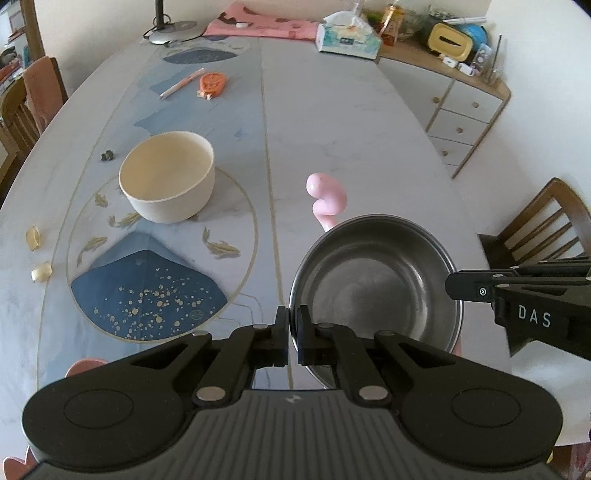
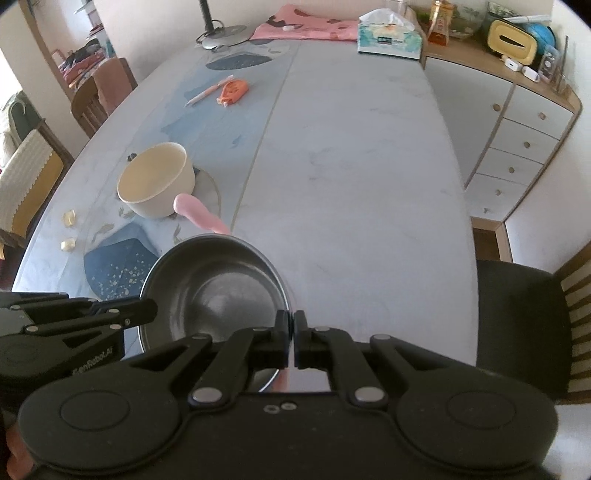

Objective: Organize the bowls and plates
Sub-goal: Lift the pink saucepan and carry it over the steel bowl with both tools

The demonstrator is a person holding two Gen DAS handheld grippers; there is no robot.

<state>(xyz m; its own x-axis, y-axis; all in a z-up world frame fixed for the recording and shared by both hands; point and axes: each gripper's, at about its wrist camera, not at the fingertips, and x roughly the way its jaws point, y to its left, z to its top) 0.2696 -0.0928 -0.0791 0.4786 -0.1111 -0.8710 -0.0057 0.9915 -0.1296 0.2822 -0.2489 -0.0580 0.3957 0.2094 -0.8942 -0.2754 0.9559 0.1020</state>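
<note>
A dark metal bowl (image 1: pixel 376 280) is held above the table by both grippers. My left gripper (image 1: pixel 292 325) is shut on its left rim. My right gripper (image 2: pixel 294 328) is shut on its right rim; the bowl also shows in the right wrist view (image 2: pixel 214 288). A cream bowl (image 1: pixel 168 177) stands upright on the table mat to the left and ahead, and shows in the right wrist view (image 2: pixel 157 179). A pink curved piece (image 1: pixel 327 197) pokes up behind the metal bowl; what it belongs to is hidden.
The long marble-pattern table (image 1: pixel 332 129) carries a pen (image 1: pixel 181 83), an orange object (image 1: pixel 212 83), a tissue box (image 1: pixel 347 38) and a lamp base (image 1: pixel 173 29) at the far end. A drawer cabinet (image 2: pixel 517 129) and chairs (image 2: pixel 524 325) stand to the right.
</note>
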